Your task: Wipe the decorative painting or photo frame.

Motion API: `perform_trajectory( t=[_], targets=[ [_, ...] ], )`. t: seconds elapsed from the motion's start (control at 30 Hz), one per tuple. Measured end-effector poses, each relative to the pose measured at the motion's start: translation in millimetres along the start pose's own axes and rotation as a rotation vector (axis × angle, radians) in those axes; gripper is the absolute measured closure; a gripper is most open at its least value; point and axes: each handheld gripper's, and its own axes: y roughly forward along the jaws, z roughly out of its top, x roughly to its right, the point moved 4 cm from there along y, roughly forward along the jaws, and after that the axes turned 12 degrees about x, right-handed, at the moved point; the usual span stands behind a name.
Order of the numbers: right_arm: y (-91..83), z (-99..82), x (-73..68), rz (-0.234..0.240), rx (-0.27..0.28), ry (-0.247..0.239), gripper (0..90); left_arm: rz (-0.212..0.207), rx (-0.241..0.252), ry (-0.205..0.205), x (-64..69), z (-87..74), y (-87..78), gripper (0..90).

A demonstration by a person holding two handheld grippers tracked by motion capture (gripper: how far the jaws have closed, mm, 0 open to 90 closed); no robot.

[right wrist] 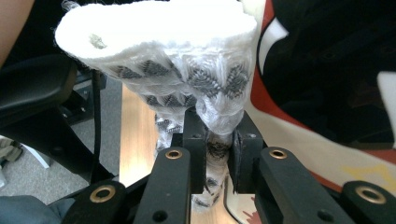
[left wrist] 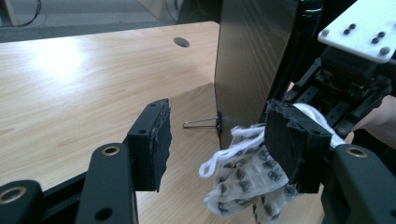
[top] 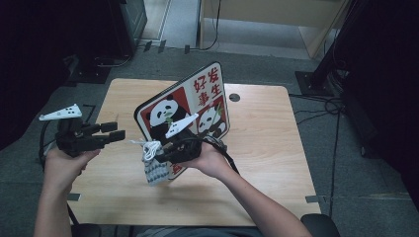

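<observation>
My right gripper (top: 158,156) is shut on a white knit sock (top: 154,170) with a grey pattern and holds it above the table's front middle. In the right gripper view the jaws (right wrist: 218,144) pinch the sock (right wrist: 187,60) at its narrow middle, and its wide white end spreads above them. My left gripper (top: 118,131) is open over the table's left edge and points toward the sock. In the left gripper view its pads (left wrist: 219,140) stand wide apart with nothing between them. The sock (left wrist: 243,182) hangs just past the right pad.
A panda sign board (top: 190,111) with red panels stands tilted on the wooden table (top: 262,163), right behind the right gripper. Its dark back (left wrist: 252,65) and a wire prop (left wrist: 201,122) face the left gripper. A cable hole (top: 234,97) lies far right.
</observation>
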Motion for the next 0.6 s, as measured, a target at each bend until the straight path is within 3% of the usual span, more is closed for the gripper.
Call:
perform_trajectory(
  t=[0.6],
  targets=[
    [5.9, -23.5, 1.8, -0.012, -0.029, 0.010, 80.7, -0.047, -0.030, 0.028, 15.7, 1.4, 14.4, 43.0]
  ],
)
